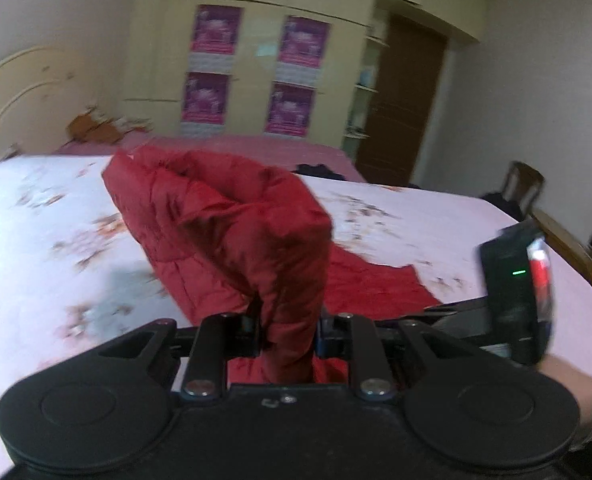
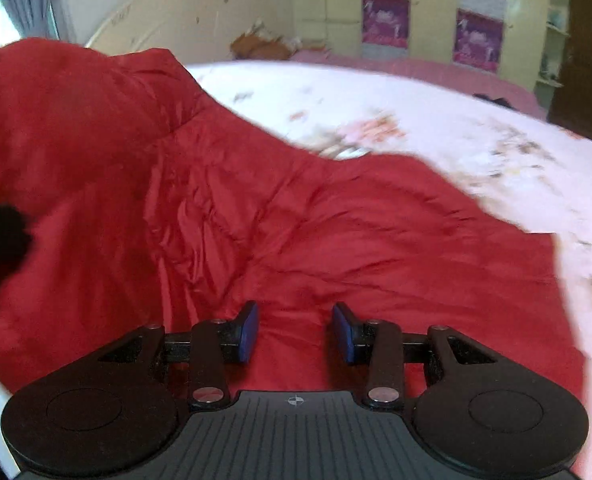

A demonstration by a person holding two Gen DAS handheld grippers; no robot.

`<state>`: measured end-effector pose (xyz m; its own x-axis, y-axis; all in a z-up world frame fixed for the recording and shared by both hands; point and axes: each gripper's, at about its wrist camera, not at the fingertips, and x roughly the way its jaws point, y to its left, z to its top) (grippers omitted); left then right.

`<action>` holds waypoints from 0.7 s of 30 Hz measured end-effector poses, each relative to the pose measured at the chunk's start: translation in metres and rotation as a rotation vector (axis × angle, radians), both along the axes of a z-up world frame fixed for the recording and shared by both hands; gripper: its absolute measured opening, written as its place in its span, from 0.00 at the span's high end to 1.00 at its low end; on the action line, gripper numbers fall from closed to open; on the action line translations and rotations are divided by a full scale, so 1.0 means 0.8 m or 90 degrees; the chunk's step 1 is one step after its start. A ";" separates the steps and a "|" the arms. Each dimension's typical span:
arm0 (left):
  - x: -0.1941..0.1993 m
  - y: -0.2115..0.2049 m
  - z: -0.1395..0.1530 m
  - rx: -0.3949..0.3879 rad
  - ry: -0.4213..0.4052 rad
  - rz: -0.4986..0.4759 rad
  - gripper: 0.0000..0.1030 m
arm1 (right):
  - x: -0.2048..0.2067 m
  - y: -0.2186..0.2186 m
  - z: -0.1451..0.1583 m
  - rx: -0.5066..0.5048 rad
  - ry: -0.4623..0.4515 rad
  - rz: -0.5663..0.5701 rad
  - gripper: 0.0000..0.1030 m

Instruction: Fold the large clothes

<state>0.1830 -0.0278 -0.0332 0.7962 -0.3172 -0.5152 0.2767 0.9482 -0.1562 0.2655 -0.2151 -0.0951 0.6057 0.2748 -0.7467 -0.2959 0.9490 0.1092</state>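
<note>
A red padded jacket lies on the bed. My left gripper is shut on a thick fold of it and holds that part lifted above the bed, so the cloth rises in a hump in front of me. In the right wrist view the jacket spreads flat across the floral sheet. My right gripper is open and empty just above the red cloth, its blue pads apart. The right gripper's body also shows in the left wrist view, at the right.
The bed has a pale floral sheet and a pink cover at the far end. A cream headboard is at left. A wardrobe with purple posters, a brown door and a wooden chair stand beyond.
</note>
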 end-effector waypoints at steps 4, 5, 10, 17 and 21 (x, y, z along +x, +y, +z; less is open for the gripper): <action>-0.004 -0.050 0.001 0.021 -0.014 -0.065 0.79 | -0.043 -0.072 0.016 0.000 0.000 -0.056 0.61; -0.006 -0.060 -0.002 0.025 -0.016 -0.082 0.79 | -0.054 -0.087 0.017 -0.004 0.001 -0.071 0.61; -0.012 -0.114 -0.026 0.041 -0.008 -0.168 0.79 | -0.103 -0.145 0.011 0.000 0.021 -0.134 0.61; -0.020 -0.178 -0.082 0.113 0.017 -0.267 0.79 | -0.119 -0.176 -0.013 0.032 0.059 -0.190 0.61; -0.024 -0.191 -0.105 0.171 0.009 -0.286 0.73 | -0.130 -0.190 -0.009 0.044 0.061 -0.209 0.61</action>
<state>0.1639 -0.1804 -0.1176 0.6045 -0.4812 -0.6349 0.6650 0.7435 0.0697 0.1618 -0.3674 -0.1024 0.5984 0.1289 -0.7907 0.0381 0.9813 0.1888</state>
